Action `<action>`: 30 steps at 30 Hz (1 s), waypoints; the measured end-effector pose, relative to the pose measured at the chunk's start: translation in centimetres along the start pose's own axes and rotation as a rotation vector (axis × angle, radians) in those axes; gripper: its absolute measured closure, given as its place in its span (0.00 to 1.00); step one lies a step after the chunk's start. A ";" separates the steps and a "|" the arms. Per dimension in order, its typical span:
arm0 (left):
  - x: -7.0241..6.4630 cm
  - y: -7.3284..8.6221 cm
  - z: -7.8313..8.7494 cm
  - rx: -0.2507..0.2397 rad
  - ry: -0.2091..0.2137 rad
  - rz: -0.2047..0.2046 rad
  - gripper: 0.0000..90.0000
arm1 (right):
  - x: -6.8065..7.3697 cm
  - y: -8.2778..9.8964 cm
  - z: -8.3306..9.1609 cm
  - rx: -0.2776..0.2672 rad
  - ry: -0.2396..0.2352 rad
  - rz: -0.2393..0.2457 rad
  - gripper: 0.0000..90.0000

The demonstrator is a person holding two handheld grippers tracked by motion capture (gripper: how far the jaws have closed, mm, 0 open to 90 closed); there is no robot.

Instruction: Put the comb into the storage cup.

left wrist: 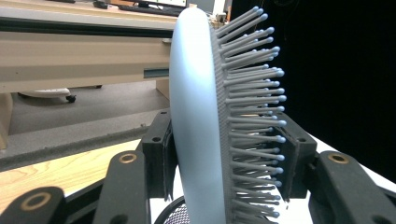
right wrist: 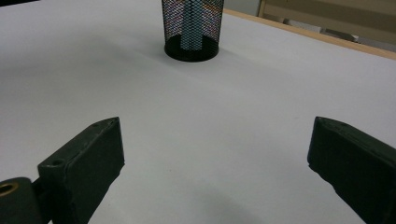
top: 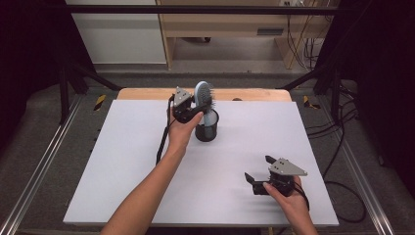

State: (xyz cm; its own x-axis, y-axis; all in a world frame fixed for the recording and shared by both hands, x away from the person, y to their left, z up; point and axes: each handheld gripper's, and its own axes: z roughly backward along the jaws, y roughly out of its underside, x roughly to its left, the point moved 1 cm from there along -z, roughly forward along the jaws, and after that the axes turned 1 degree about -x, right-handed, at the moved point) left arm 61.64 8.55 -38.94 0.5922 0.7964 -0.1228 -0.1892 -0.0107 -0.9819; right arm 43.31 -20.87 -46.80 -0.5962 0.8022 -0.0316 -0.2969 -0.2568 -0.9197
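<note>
The pale blue hairbrush (top: 204,94) stands upright with its handle down inside the black mesh cup (top: 207,129), near the far edge of the counter (top: 122,166). My left tongs (top: 195,111) sit around the brush head, one jaw at its smooth back and one at the bristle side; I cannot tell if they press it. My right tongs (top: 258,175) are released, jaws wide apart, low over the bare counter and well apart from the cup.

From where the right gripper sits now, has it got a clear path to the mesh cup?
Probably yes. The right gripper has its jaws open, and bare white table lies between it and the mesh cup. The left gripper at the hairbrush crowds the cup's top.
</note>
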 end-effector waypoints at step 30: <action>1.9 0.3 0.7 0.009 -0.005 0.018 0.46 | 0.0 0.0 -0.1 0.004 0.004 -0.001 0.04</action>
State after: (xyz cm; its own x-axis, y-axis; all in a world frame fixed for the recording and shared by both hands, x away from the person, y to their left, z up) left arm 62.15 10.50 -39.36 0.5850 0.7988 -0.1402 -0.2070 -0.0201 -0.9781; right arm 43.35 -20.86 -46.84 -0.5929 0.8047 -0.0318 -0.3005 -0.2577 -0.9183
